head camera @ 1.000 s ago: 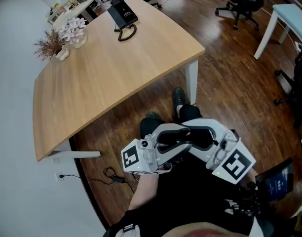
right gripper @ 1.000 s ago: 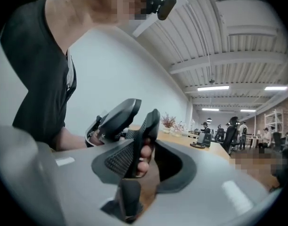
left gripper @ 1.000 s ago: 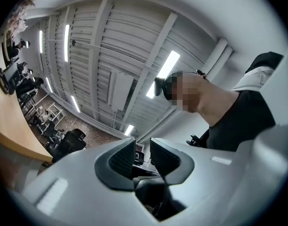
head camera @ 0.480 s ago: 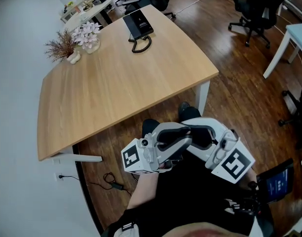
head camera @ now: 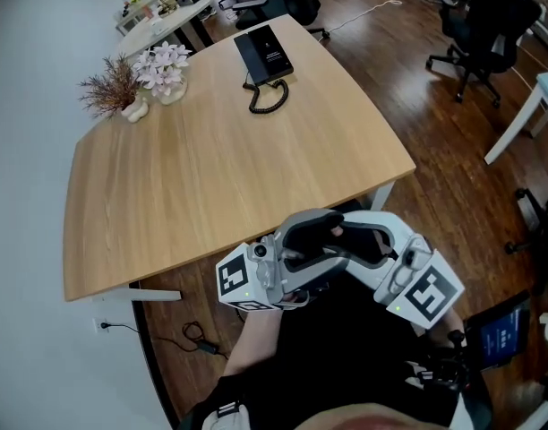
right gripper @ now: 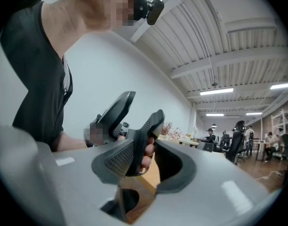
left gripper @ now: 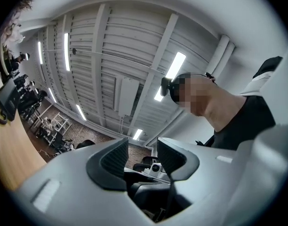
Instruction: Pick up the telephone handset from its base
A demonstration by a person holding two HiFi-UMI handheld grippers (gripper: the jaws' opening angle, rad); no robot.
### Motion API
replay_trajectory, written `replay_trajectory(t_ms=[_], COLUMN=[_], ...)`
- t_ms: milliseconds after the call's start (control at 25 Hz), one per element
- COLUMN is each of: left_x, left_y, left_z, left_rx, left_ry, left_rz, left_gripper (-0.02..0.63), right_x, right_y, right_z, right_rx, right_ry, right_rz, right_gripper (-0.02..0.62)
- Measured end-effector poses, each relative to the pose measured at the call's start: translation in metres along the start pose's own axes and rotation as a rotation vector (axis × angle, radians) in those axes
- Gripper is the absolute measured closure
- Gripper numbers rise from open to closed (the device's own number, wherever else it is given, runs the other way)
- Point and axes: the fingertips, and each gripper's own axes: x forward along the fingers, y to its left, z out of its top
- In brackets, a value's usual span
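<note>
Light, stiff, slick plastic (tethered by its coiled cord), the handset likely wants a mid-bar pinch; left gripper, jaws just opening, and right gripper both gape empty.

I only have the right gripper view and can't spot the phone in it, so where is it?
Observer: The telephone sits near the far right corner of the table.
Operator: Where's its cord?
Observer: The coiled cord lies on the table, just on the near side of the telephone.
Operator: And the left gripper?
Observer: Its jaws have just been opening, with nothing between them.
</note>
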Motion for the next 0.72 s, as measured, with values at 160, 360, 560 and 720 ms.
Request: replay_trajectory(t_ms=[160, 360, 560, 720], left_x=[-0.012, -0.025, -0.035, -0.039], left_y=[0.035, 0.081, 0.137, 0.183], left_z=[0.022, 0.053, 0.084, 0.112], left_rx=[0.063, 0.182, 0.259, 0.351], left_ry=[0.023, 0.123, 0.196, 0.307], left_rz=[0.023, 0.049, 0.121, 0.182], left_gripper=[0.430, 0.494, 0.578, 0.597], right_x=[0.006, 0.007, 0.010, 0.019], right_y=[-0.031, -0.071, -0.123, -0.174], right_z=[-0.015, -0.016, -0.014, -0.001], right_rx=[0.103, 0.134, 0.121, 0.082], right_ry=[0.019, -0.004, -0.014, -0.014], right_rz=[-0.068, -0.161, -0.259, -0.317], right_gripper=[0.457, 0.457, 0.457, 0.458])
